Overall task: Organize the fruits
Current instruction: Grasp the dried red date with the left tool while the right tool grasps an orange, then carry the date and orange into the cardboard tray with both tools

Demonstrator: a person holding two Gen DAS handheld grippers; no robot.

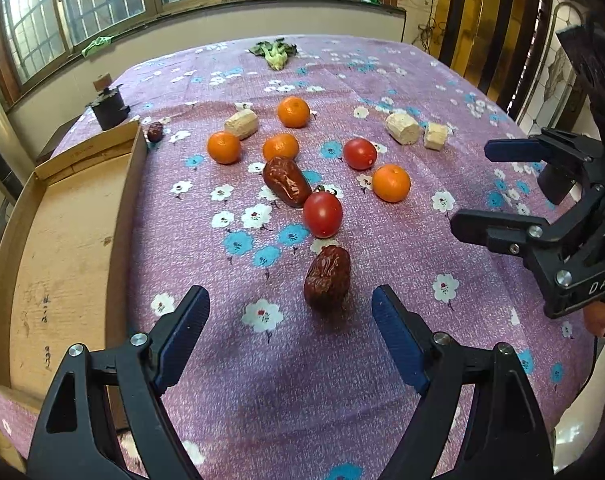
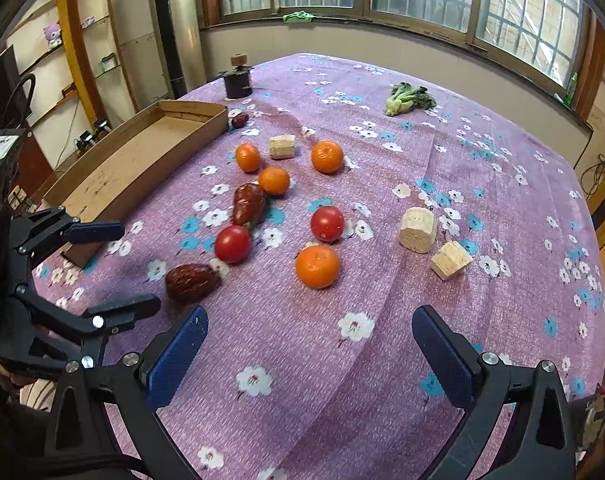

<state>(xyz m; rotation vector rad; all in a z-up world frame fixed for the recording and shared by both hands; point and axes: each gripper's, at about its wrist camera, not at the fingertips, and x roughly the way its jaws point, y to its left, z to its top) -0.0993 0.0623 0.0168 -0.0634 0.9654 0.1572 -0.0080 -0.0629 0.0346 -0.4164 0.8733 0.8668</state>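
Low in the left wrist view, the left gripper [image 1: 290, 312] stands spread wide and holds nothing; the nearest red date [image 1: 327, 277] lies on the purple flowered tablecloth [image 1: 262, 392] just ahead of the fingertips, in line with the gap and nearer the right-hand finger. The right gripper [image 2: 310, 332] is likewise wide apart and empty, with an orange [image 2: 317, 266] beyond its gap. Farther up lie tomatoes, another date and more oranges. The cardboard tray [image 1: 58, 240] sits at frame left.

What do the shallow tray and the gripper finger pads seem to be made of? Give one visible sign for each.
Tray: likely matte brown cardboard; folded walls, scuffed floor. Left gripper finger pads: probably blue rubber or plastic; finely ribbed surface.
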